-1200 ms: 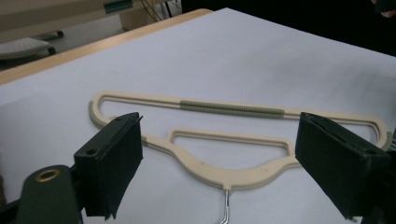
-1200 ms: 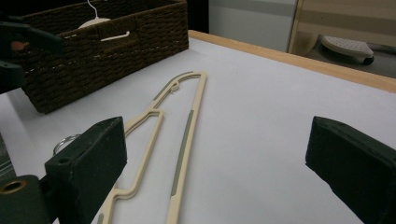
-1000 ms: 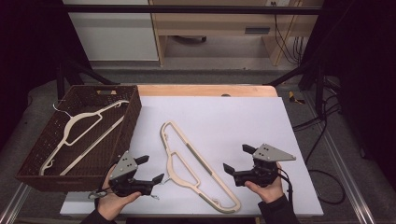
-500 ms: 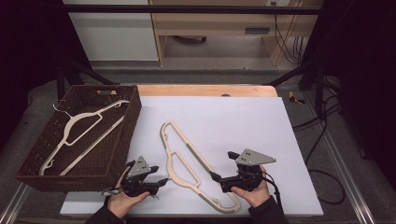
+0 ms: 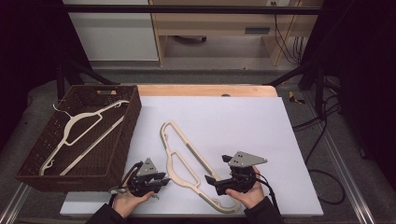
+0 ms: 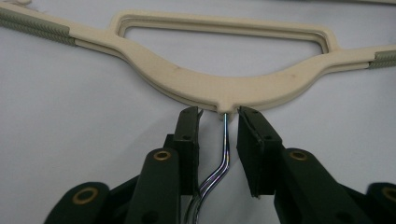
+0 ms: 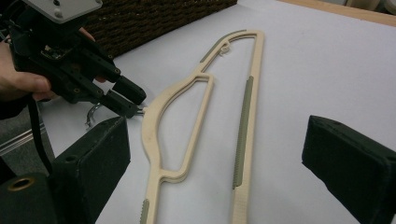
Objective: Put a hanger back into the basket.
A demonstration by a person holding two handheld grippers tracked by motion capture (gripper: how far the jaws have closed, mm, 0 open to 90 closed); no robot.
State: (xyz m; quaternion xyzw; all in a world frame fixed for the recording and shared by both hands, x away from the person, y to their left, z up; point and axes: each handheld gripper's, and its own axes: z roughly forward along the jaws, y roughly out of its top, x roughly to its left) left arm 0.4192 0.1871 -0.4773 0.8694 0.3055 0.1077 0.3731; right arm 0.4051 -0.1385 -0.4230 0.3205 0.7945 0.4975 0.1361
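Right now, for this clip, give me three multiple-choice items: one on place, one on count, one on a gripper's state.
1. Where does the hanger in the basket lie relative to the hanger on the sheet?
A left B right C on top of it
2. How many hangers are in view?
A one B two C four
3. What stands between the jaws of the left hand-held gripper?
A nothing B the metal hook C a cable

A: the basket sits left of the sheet.
B: one in the basket, one on the sheet.
B: the hook runs between the pads, which have just been closing, gaps on both sides.

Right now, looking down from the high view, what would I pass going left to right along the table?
Wicker basket holding a hanger → left gripper → cream hanger on the white sheet → right gripper.
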